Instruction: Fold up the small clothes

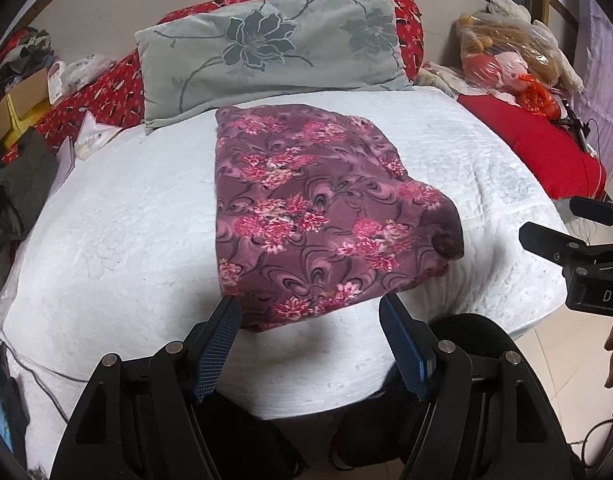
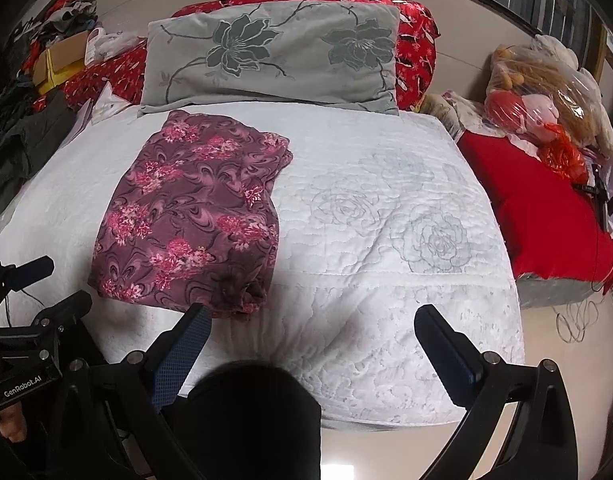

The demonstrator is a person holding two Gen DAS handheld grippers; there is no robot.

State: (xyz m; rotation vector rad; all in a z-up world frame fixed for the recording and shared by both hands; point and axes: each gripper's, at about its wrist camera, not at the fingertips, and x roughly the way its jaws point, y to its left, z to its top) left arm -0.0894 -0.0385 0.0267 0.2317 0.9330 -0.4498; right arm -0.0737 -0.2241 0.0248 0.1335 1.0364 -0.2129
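Folded floral garment (image 1: 306, 216), maroon with pink blossoms, lies on the white quilted bed cover (image 1: 126, 208), toward the foot end, with its far edge close to the grey flowered pillow (image 1: 270, 46) at the head. We see it lying in several layers, roughly rectangular, with a rounded, bunched corner at its near right side in the left wrist view; in the right wrist view the same garment (image 2: 190, 216) sits on the left half of the cover (image 2: 386, 208), and the right half shows faint stitched roses. Our left tongs (image 1: 310, 312) are held wide open just short of the garment's near edge, its blue pads on either side of that edge and nothing between them. Our right tongs (image 2: 312, 320) are also spread wide and empty, above the bare cover to the right of the garment, with the left pad close to the garment's bunched corner; we cannot tell whether it touches. Behind the pillow stands a red patterned cushion (image 1: 410, 28). To the right of the bed lies a red pillow (image 2: 546, 208), and beyond it a clear plastic bag of soft toys (image 2: 546, 96). At the left, boxes and clothes (image 2: 62, 44) are heaped.
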